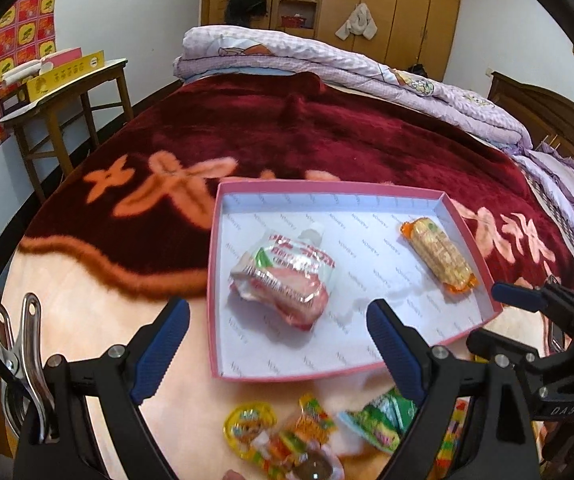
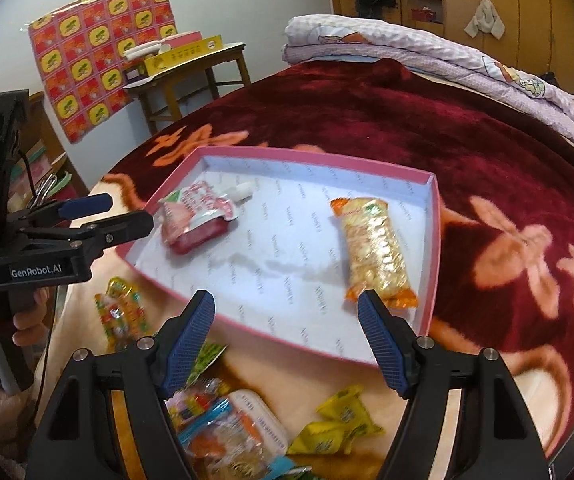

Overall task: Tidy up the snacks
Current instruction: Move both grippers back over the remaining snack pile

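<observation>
Snacks point(image 2: 223, 420) on maroon floral blanket point(image 1: 327, 132), bedroom.

The shallow box point(image 2: 434, 240) has pink walls and a white floor printed with small grey lettering. Inside it lie a red-and-white spouted pouch point(image 2: 197, 216) and an orange-ended golden cracker pack point(image 2: 373, 252). Around the box spreads a dark red blanket point(image 1: 327, 128) with salmon-orange flowers, and both grippers point(image 1: 278, 344) point(image 2: 286, 336) are black with blue ribbed pads.

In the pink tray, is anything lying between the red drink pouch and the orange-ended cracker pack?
Nothing: only bare printed tray lining separates the red drink pouch from the cracker pack, clearest in the right wrist view.
</observation>
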`<move>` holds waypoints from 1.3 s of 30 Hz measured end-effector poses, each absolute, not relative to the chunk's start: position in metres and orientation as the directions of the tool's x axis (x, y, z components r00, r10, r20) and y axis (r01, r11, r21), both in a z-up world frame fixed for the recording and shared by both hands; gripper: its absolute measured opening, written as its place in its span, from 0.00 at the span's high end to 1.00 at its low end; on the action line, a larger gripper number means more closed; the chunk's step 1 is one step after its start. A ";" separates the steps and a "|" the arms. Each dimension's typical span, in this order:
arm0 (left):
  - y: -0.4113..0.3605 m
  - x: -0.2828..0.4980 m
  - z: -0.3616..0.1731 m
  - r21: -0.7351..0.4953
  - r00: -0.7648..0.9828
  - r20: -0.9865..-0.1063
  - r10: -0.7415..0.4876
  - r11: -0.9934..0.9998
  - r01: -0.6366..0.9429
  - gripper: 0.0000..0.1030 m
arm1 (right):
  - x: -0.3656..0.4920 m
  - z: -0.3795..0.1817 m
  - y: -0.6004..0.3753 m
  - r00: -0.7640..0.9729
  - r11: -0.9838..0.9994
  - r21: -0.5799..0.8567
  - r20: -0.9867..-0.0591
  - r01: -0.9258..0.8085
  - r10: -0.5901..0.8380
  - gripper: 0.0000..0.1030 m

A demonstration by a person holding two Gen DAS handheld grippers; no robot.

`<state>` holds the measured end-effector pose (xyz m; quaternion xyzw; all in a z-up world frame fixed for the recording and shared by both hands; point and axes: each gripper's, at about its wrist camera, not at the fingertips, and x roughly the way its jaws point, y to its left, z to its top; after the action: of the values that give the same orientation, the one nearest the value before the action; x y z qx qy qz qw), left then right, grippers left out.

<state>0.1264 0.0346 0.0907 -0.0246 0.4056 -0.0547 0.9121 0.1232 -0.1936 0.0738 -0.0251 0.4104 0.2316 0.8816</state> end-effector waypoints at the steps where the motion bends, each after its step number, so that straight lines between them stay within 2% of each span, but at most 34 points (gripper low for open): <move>1: 0.035 0.124 0.090 -0.090 0.663 -0.740 -0.118 0.993 0.076 0.10 | 0.120 0.073 -0.193 0.552 0.890 0.147 -0.738 -0.432 0.389 0.26; 17: 0.037 0.081 0.083 -0.099 0.624 -0.775 -0.099 0.995 0.035 0.10 | 0.076 0.067 -0.192 0.532 0.878 0.136 -0.749 -0.460 0.395 0.26; 39: 0.030 0.070 0.048 -0.110 0.556 -0.824 -0.110 0.993 0.034 0.12 | 0.063 0.048 -0.232 0.534 0.926 0.132 -0.784 -0.353 0.315 0.26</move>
<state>0.0696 0.0296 0.0475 -0.0406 0.4693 -0.0407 0.8811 0.0632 -0.2318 0.0477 -0.0209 0.4433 0.1907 0.8756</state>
